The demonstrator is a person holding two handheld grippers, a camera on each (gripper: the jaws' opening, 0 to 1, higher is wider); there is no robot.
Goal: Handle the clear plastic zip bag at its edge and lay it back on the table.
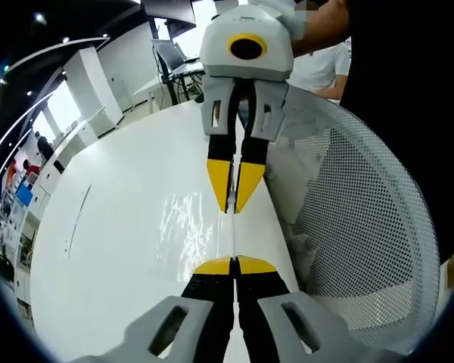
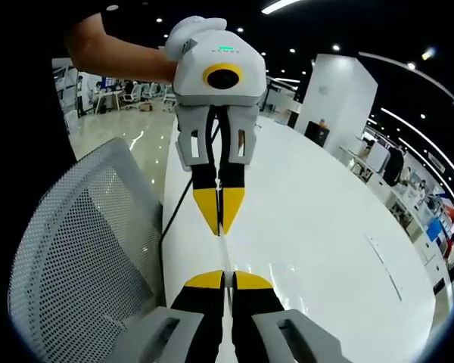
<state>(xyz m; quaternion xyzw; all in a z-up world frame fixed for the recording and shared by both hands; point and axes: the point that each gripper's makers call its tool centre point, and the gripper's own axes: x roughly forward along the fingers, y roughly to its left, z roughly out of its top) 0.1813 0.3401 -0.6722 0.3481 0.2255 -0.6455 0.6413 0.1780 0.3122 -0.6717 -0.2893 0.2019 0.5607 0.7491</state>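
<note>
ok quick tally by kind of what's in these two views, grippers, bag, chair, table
grippers: 2, left gripper and right gripper, both shut on the bag's edge
clear plastic zip bag: 1, stretched edge-on between them
white mesh chair: 1
white table: 1
total: 5

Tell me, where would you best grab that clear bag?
By its thin edge, at opposite ends, coming in along its plane. The bag is flat and limp; it stretches edge-on between the shut left gripper and right gripper.
</note>
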